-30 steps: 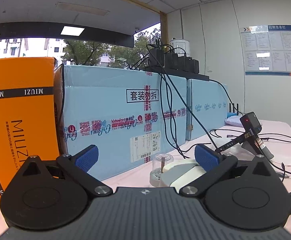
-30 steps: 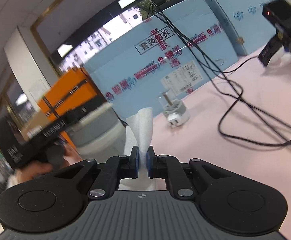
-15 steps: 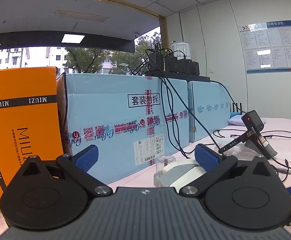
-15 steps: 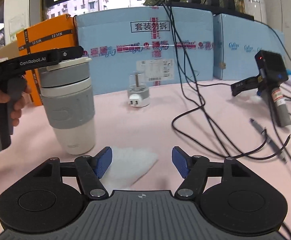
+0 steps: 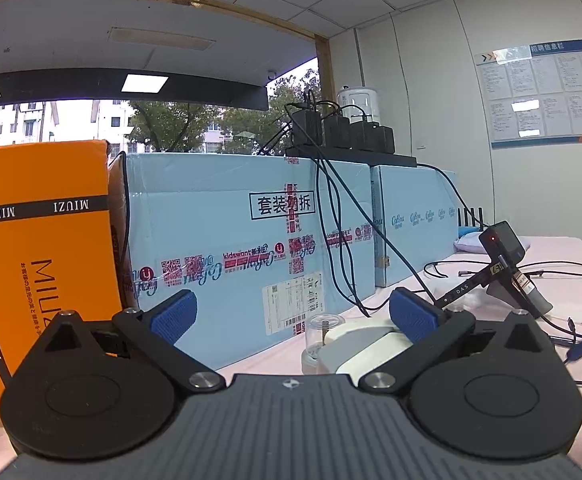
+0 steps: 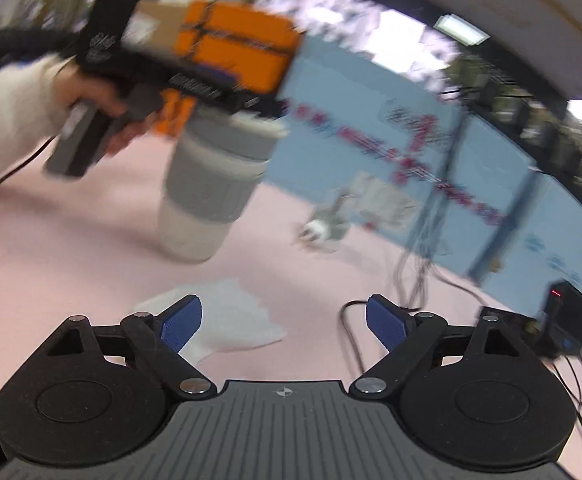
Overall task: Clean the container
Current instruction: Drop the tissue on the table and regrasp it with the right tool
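Pink table (image 6: pixel 71 240): found the grey-sleeved cup (image 6: pixel 207 184) upright on it, lid beside one pad of the left gripper (image 5: pixel 291 313). Saw those jaws wide apart, clamping nothing. Caught the right gripper (image 6: pixel 285 320) opening, empty, above a white tissue (image 6: pixel 235 316) lying flat.

One cup (image 6: pixel 207 192), one white wipe (image 6: pixel 235 322), two blue boxes (image 5: pixel 227 248), one orange box (image 5: pixel 39 248).
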### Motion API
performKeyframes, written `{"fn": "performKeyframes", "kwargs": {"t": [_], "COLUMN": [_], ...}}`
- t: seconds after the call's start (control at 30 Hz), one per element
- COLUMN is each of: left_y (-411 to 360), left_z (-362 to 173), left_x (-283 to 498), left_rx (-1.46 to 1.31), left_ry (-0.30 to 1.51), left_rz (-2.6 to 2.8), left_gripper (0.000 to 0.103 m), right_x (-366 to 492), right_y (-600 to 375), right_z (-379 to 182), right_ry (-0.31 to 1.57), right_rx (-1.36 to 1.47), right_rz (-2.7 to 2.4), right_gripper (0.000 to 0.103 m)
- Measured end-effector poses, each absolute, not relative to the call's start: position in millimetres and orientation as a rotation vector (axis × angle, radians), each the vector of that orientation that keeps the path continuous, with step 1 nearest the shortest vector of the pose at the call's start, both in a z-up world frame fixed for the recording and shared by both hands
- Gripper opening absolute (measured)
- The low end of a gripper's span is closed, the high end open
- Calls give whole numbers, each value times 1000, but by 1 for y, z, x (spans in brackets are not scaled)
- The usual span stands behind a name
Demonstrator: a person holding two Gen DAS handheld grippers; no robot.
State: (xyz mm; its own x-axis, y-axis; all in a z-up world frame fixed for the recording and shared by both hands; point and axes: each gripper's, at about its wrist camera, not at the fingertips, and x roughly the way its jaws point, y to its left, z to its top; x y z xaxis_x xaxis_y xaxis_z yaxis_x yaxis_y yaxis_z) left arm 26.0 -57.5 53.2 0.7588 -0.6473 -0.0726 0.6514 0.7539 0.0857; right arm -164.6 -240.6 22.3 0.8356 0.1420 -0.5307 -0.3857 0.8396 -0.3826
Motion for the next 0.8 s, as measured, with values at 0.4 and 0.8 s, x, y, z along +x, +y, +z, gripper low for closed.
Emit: {"fn": "performKeyframes", "kwargs": {"t": [0.4, 0.8], "left_y": [-59, -58], "left_z": [52, 50], "left_x": [23, 24], "left_rx": [111, 95], "left_ry": [28, 34], "left_rz": [-714, -716], "left_gripper": [103, 103], "right_x": [-89, -74], "right_y": [-235, -270], "right_z": [8, 3], "right_ry": [744, 755], "right_rx": [-517, -238], "right_rz": [765, 748], "right_gripper": [89, 80]}}
